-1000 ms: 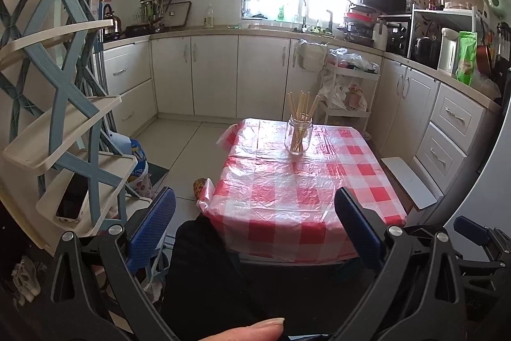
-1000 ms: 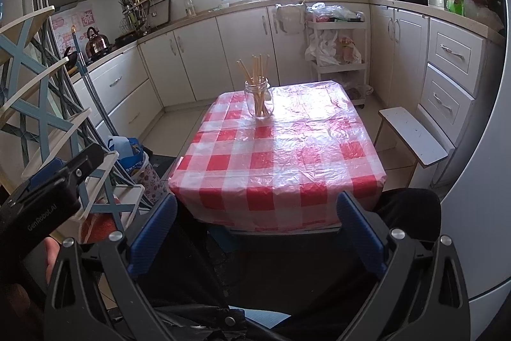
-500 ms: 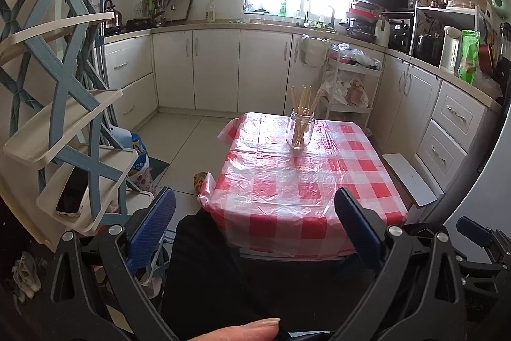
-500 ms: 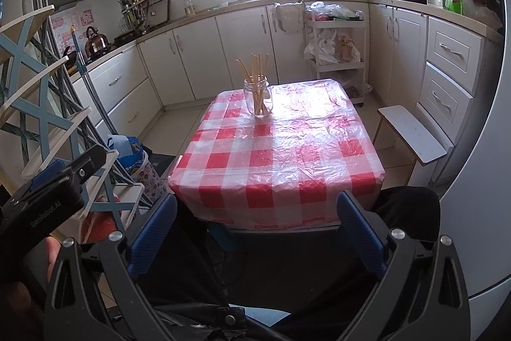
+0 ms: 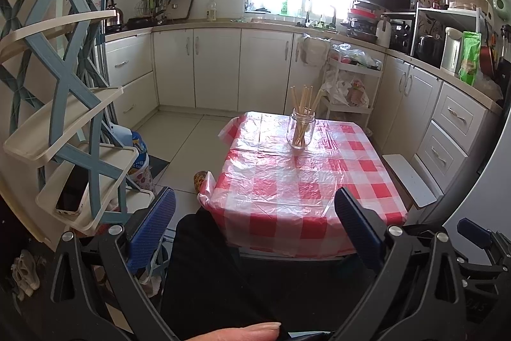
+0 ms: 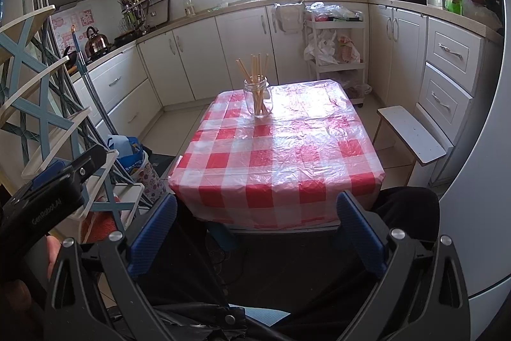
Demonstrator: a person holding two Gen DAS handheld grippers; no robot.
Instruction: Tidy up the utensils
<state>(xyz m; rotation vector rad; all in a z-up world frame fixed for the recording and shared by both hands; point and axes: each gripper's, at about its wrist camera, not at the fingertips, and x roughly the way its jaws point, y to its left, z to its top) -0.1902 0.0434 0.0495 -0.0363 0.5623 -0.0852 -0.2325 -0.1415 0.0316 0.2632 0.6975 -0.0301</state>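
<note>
Chopsticks (image 5: 303, 107) upright in glass jar (image 5: 300, 130), well ahead of both empty grippers (image 5: 254, 221) (image 6: 255, 224), jaws wide apart; nothing loose visible, probably finished, keep clear of jar.

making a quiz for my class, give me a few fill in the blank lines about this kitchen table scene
1. The chopsticks stand upright in a glass ____.
2. The tablecloth is checked in white and ____.
3. Both the left hand-held gripper and the right hand-held gripper have their fingers ____.
4. A phone lies on a tier of the ____ left of the table.

Missing words: jar; red; open; rack
</note>
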